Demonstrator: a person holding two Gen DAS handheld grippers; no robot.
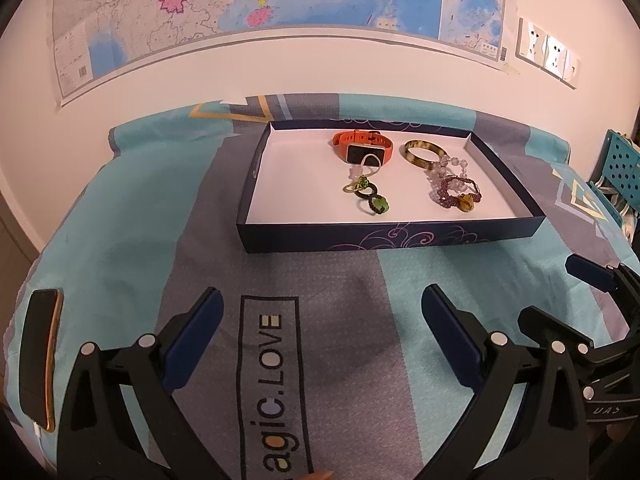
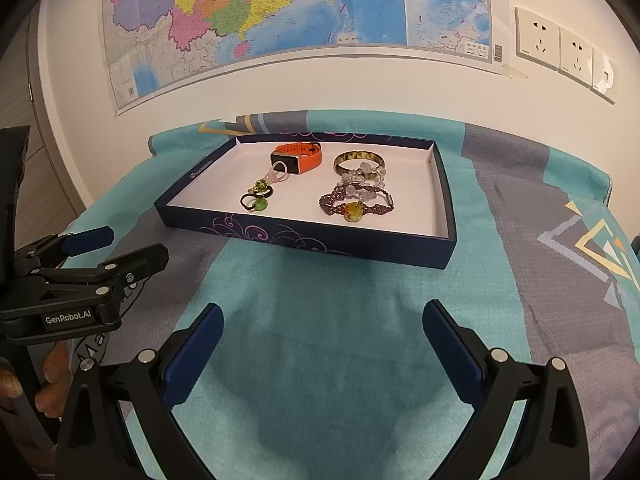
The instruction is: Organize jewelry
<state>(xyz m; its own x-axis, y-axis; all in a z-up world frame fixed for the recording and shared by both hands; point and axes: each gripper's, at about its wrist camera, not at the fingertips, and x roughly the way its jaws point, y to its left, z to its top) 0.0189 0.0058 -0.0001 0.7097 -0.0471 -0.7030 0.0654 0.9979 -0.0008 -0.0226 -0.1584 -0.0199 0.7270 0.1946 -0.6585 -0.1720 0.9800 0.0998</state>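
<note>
A dark blue tray point(image 1: 384, 236) point(image 2: 304, 236) with a white floor sits on the cloth ahead of both grippers. In it lie an orange smartwatch point(image 1: 362, 146) point(image 2: 298, 159), a tortoiseshell bangle point(image 1: 422, 153) point(image 2: 358, 159), a clear bead bracelet point(image 1: 452, 166) point(image 2: 364, 174), a purple beaded bracelet with an amber stone point(image 1: 456, 196) point(image 2: 356, 205), and green-stone rings point(image 1: 370, 196) point(image 2: 256, 198). My left gripper point(image 1: 322, 300) is open and empty, short of the tray. My right gripper point(image 2: 322, 312) is open and empty too; it also shows at the right edge of the left wrist view point(image 1: 560, 300).
A teal and grey printed cloth point(image 1: 132, 248) point(image 2: 540, 240) covers the table. A phone point(image 1: 40, 356) lies at the left edge. A map point(image 1: 256, 4) and wall sockets point(image 2: 556, 44) are on the wall behind. A teal pegboard rack point(image 1: 618, 168) stands at far right.
</note>
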